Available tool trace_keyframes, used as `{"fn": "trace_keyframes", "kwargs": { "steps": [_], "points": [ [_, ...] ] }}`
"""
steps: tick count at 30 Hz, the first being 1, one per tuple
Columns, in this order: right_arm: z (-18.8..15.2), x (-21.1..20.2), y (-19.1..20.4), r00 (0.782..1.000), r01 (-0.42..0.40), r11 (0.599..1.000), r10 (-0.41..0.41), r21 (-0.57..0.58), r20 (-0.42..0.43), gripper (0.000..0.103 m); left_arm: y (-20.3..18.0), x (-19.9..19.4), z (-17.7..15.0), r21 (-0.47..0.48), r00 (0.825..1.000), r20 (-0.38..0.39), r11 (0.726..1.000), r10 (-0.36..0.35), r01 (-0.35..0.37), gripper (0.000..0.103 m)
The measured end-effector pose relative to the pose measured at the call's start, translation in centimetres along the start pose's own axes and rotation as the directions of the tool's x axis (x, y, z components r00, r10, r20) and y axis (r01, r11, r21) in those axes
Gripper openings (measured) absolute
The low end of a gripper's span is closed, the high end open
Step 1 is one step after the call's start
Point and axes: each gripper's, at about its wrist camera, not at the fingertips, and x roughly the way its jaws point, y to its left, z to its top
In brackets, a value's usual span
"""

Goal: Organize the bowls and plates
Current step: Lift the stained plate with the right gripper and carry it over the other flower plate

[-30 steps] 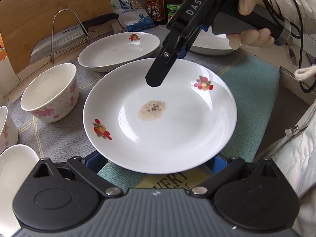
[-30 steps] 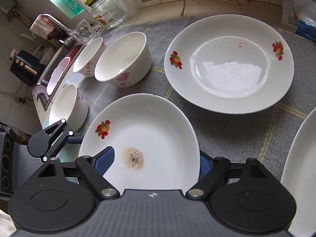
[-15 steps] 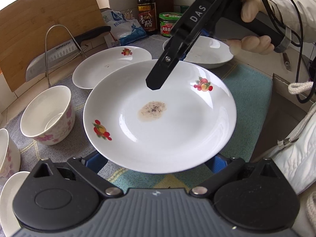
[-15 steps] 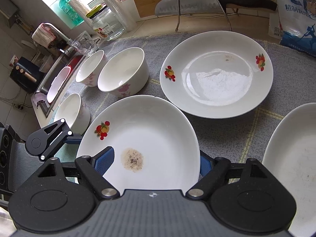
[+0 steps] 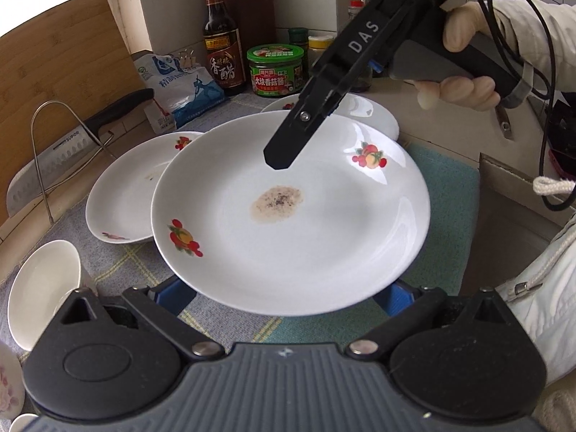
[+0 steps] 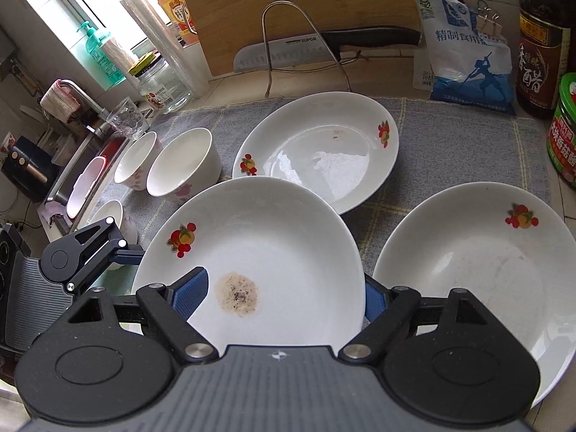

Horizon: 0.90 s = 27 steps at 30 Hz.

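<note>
Grey countertop cloth (image 6: 450,151): we log both grippers, left (image 5: 284,297) and right (image 6: 277,293), apparently clamping one stained plate (image 5: 288,216).

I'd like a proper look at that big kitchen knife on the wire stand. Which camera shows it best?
The right wrist view: the knife lies level across the wire stand, with the whole blade, its lettering and the black handle clear. In the left wrist view the knife sits small and tilted at the left edge, its blade tip stretched by the lens.
</note>
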Motion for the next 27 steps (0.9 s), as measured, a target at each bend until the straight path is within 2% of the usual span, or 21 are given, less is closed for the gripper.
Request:
{"fn": "trace_keyframes", "kwargs": {
  "steps": [12, 27],
  "points": [
    [-1.3, -3.3, -5.3, 0.996, 0.068, 0.995, -0.071, 0.068, 0.047, 0.090, -1.0, 4.5, 4.2, 0.042, 0.997, 0.017, 0.996, -0.077, 0.076, 0.102],
    [-1.3, -3.6, -10.6, 0.997, 0.061, 0.994, -0.066, 0.095, 0.046, 0.090, -2.2, 8.8, 7.1, 0.049, 0.997, -0.023, 0.996, -0.078, 0.080, 0.102]
  ]
}}
